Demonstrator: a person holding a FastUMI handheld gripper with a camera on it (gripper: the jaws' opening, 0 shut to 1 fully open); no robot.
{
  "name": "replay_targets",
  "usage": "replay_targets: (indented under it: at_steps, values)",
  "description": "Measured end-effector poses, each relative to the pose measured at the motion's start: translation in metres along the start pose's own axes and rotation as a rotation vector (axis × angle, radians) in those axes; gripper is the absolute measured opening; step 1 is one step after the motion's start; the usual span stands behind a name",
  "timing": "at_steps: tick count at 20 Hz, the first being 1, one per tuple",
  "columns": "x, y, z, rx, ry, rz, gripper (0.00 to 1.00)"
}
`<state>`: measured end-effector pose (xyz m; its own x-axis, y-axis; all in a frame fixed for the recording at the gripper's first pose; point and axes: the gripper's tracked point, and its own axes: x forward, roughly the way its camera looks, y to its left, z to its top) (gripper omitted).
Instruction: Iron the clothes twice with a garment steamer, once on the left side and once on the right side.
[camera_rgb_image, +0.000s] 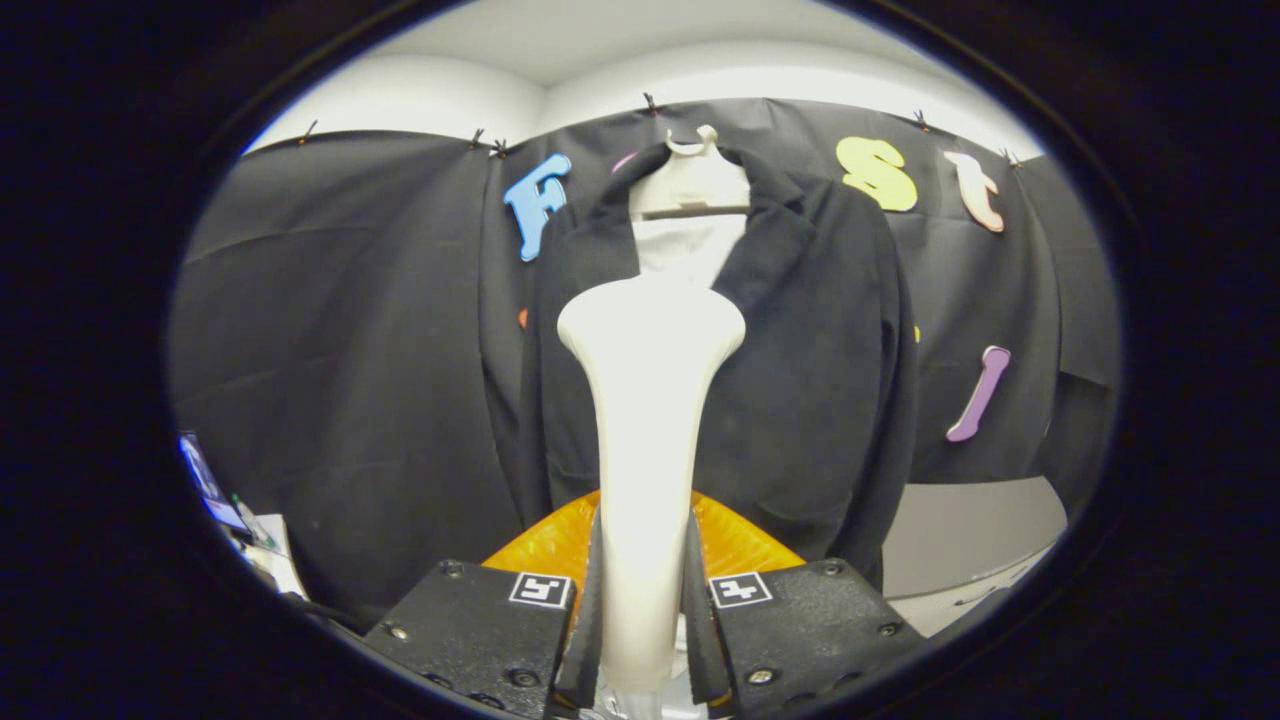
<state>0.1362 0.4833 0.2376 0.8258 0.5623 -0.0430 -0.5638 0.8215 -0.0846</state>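
Currently: gripper (640, 600) clamps steamer (648, 400) handle | jacket (800, 400) at 12 o'clock | risk: head drifts centre, missing a side.

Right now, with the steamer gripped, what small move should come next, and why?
Probably ease the steamer forward toward the jacket. The gripper is shut on its handle, and its head sits in front of the jacket's middle, hanging on the hanger. Whether it touches the cloth, I cannot tell.
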Motion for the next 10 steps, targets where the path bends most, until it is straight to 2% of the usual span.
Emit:
replay_targets:
  at_steps: [7, 10]
  values:
    - [0.032, 0.050, 0.059, -0.048, -0.076, 0.028, 0.37]
    - [0.049, 0.070, 0.071, -0.085, -0.091, 0.026, 0.37]
